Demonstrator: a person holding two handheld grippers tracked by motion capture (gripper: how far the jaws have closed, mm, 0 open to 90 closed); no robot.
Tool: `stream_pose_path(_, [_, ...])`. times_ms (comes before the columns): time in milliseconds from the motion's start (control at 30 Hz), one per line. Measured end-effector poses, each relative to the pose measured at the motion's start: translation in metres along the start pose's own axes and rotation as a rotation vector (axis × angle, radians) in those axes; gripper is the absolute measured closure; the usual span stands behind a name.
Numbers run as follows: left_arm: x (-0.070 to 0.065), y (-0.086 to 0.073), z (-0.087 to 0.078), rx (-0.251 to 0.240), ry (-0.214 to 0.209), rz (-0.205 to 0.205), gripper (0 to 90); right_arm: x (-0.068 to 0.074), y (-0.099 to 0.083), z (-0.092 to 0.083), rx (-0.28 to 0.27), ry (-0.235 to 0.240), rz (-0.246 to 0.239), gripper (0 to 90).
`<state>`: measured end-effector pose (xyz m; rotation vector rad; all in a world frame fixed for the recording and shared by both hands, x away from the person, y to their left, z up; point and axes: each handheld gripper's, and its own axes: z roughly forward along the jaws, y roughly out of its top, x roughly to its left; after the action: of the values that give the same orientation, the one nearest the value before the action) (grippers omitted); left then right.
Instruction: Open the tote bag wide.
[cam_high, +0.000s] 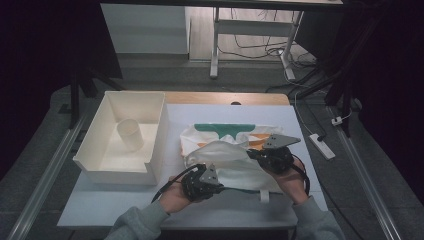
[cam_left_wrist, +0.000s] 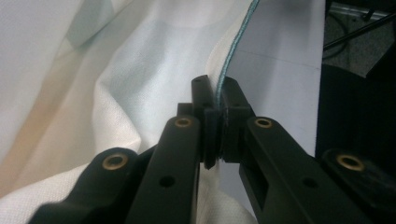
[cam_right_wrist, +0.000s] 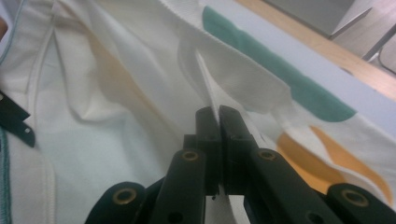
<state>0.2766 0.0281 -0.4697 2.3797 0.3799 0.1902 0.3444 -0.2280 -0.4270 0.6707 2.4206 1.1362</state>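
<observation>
White cloth, a garment (cam_high: 230, 150) with a green band and orange patches, lies at the centre of the high view on the pale counter (cam_high: 125, 200), and both hands work at its near edge. Coming in from the bottom of that frame, the person's left hand (cam_high: 175, 197) holds the left tool (cam_high: 202, 170) low, at the lower centre. Its jaws are closed tight on the garment's teal-stitched hem (cam_left_wrist: 229, 56), seen running up between them in the left gripper view. To the right of centre, the right hand (cam_high: 292, 180) carries the right tool (cam_high: 252, 154) aimed toward the frame's left. Its jaws are pinched shut on a thin fold of the cloth (cam_right_wrist: 205, 79), seemingly lifted a little off the counter. At the left of the high view sits a white tray (cam_high: 100, 135) with a pale cup (cam_high: 131, 134) inside, well apart from both hands. Grey sleeves (cam_high: 140, 225) fill the bottom edge.
</observation>
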Motion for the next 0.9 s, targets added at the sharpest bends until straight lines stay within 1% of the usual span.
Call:
stream_pose_path(133, [-0.001, 0.0, -0.009, -0.022, -0.003, -0.004, 87.1, -0.003, 0.01, -0.009, -0.027, -0.036, -0.004, 87.6])
stream_pose_path(333, [0.0, -0.001, -0.029, -0.075, -0.012, -0.006, 87.1, -0.011, 0.033, -0.025, -0.09, -0.075, 0.007, 87.6])
stream_pose_path(433, [0.003, -0.002, -0.037, -0.095, -0.008, -0.005, 87.1, -0.017, 0.047, -0.026, -0.089, -0.1, 0.006, 87.6])
stream_pose_path(533, [0.006, -0.003, -0.043, -0.111, -0.007, -0.016, 87.1, -0.025, 0.057, -0.022, -0.081, -0.11, 0.02, 87.6])
stream_pose_path(600, [0.007, -0.003, -0.044, -0.113, -0.006, -0.017, 87.1, -0.033, 0.059, -0.016, -0.069, -0.111, 0.045, 87.6])
stream_pose_path(733, [0.006, -0.003, -0.042, -0.098, -0.003, -0.007, 87.1, -0.049, 0.055, 0.0, -0.037, -0.117, 0.101, 87.6])
stream_pose_path(900, [0.005, -0.003, -0.037, -0.085, -0.007, -0.002, 87.1, -0.065, 0.049, 0.013, -0.02, -0.129, 0.148, 87.6])
